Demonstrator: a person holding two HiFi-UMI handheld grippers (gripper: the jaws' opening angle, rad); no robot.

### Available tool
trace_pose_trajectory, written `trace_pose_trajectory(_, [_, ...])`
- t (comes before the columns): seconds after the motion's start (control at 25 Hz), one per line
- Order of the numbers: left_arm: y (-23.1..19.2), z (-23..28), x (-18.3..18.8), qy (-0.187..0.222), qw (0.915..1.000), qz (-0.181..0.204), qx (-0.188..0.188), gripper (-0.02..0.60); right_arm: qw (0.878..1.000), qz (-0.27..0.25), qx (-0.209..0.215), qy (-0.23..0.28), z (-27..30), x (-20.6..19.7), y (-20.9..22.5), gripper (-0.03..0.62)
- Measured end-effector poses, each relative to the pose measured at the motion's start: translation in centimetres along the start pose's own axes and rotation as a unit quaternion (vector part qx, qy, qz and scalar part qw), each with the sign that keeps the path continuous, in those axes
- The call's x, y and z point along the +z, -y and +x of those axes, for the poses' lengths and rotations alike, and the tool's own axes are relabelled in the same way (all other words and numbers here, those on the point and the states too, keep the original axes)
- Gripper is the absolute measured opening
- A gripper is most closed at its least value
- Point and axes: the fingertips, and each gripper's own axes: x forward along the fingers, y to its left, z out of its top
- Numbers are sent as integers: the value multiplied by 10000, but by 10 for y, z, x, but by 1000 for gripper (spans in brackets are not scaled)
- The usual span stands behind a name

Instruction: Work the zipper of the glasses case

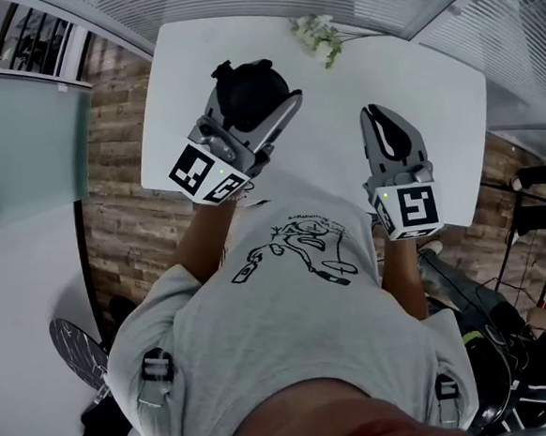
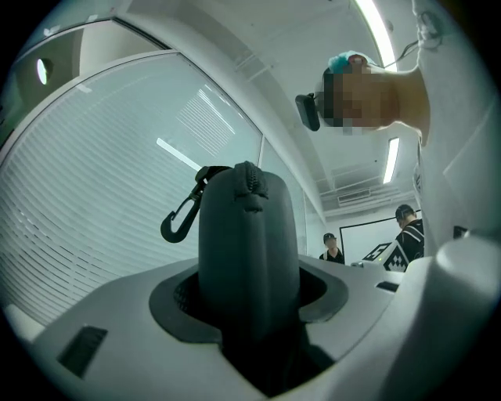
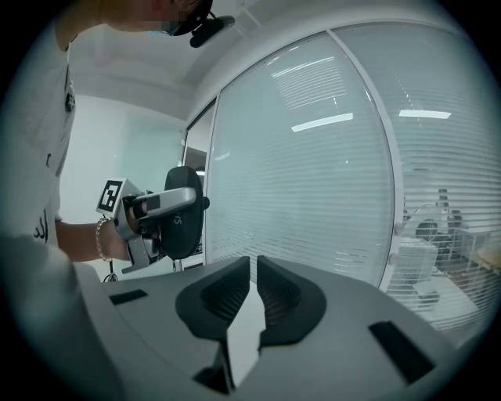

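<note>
- Two hand-held grippers are raised in front of the person, above a white table [image 1: 434, 106].
- The left gripper [image 1: 255, 82] is clamped on the glasses case [image 2: 246, 251]. The dark, rounded case stands upright between the jaws, both pads pressing its sides, the jaws held as wide as the case.
- The upper part of the case sticks out past the jaw tips. Its lower part is sunk down between the jaws towards the gripper body.
- The zipper [image 2: 249, 184] runs over the protruding end of the case, facing the left gripper's camera. I cannot tell whether it is zipped or partly undone.
- A black snap hook [image 2: 182, 219] hangs from the top of the case, on the left side as that gripper's camera sees it, clear of the jaw.
- The right gripper [image 3: 254, 270] is nearly closed. Only a thin slit shows between its pads, and nothing is in it.
- The right gripper is well apart from the case. From its own camera, the case and the left gripper sit off to the left of its jaws and beyond the tips.
- The wrist carrying the left gripper wears a beaded bracelet [image 3: 100, 239].
- Each gripper's marker cube [image 1: 409, 209] sits at its rear, nearest the person.
- A glass wall [image 3: 313, 157] with slatted blinds stands ahead of the right gripper's jaws.
- A sprig of white flowers [image 1: 320, 35] lies at the far table edge, beyond both grippers' tips.
</note>
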Motion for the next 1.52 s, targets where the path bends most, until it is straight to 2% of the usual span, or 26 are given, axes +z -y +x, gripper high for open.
trace_pose_trajectory(0.28, [-5, -3, -21, -667, 9952, 591, 408, 245, 9997, 32, -224, 136, -11, 11, 14, 26])
trace_pose_trajectory(0.76, [-16, -10, -34, -1058, 9866, 890, 861, 245, 9974, 178, -552, 419, -29, 27, 29, 5])
trace_pose_trajectory(1.0, [-16, -10, -35, -1092, 9850, 1039, 841, 245, 9974, 130, -590, 391, -26, 28, 29, 3])
trace_pose_trajectory(1.52, [-24, -5, -30, -962, 9861, 1021, 892, 245, 9973, 114, -611, 380, -15, 28, 33, 3])
